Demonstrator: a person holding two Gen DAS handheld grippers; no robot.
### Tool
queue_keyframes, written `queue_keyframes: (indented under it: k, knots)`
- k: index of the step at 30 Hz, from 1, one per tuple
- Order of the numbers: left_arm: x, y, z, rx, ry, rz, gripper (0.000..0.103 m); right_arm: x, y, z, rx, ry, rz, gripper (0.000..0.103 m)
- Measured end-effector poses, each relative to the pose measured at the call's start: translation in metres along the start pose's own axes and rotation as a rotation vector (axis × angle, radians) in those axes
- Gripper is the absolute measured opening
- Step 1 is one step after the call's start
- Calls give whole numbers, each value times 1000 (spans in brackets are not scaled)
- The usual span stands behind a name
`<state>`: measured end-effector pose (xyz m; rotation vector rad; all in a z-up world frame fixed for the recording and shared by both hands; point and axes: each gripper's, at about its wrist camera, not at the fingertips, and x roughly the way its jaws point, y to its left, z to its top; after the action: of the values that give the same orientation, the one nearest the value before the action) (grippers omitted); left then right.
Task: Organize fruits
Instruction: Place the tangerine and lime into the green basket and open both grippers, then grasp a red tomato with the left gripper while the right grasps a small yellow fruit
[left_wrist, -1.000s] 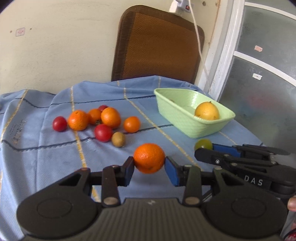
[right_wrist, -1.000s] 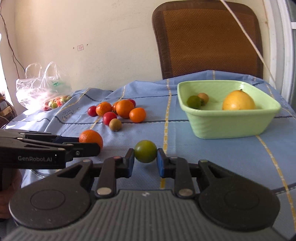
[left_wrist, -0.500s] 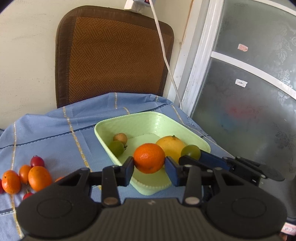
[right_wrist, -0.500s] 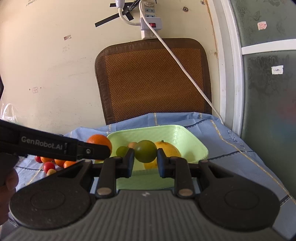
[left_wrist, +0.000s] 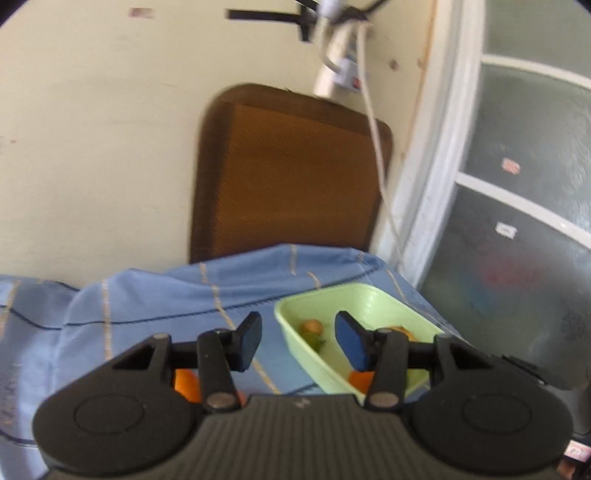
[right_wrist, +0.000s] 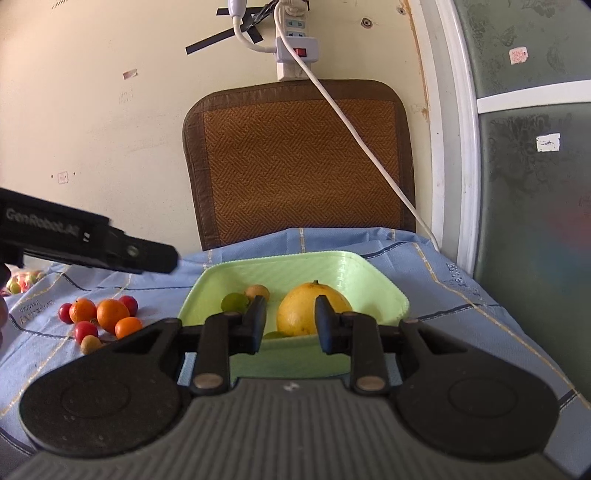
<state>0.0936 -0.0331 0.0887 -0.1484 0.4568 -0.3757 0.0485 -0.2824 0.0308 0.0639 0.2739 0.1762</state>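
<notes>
A light green basket (right_wrist: 373, 273) sits on the blue tablecloth and holds a large yellow orange (right_wrist: 303, 306), a small brown fruit (right_wrist: 257, 291) and green fruits (right_wrist: 233, 301). My right gripper (right_wrist: 290, 325) is open and empty just above the basket's near rim. My left gripper (left_wrist: 298, 341) is open and empty beside the basket (left_wrist: 354, 299); an orange (left_wrist: 360, 380) lies in the basket under it. In the right wrist view the left gripper's arm (right_wrist: 92, 243) reaches in from the left. Loose oranges and red fruits (right_wrist: 107, 314) lie left of the basket.
A brown woven chair back (right_wrist: 299, 162) stands behind the table against the wall. A white cable (right_wrist: 369, 155) hangs from a power strip (right_wrist: 295, 51) across it. A glass door (right_wrist: 532, 155) is at the right. A plastic bag of fruit (right_wrist: 22, 282) lies far left.
Both grippers have opened over the basket. The orange has left my left gripper and the green fruit has left my right one. The left wrist view has swung left and is blurred.
</notes>
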Motion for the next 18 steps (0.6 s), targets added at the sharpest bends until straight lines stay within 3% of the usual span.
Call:
queue_keyframes:
  k: [4,6,13,18]
  knots:
    - [-36,55,-2,-85,-46,137,43,-9,16,8,4,-24,72,31]
    - [-46,76,-11,-132,-39,170,43,-8,28,9,0,-11,132,31]
    - [-44,108,-50,-244,32,162,43,38,93,-4,-77,228,348,31]
    - [-32,102,-54,-222,72,118,43,69,129,-13,-159,335,401,31]
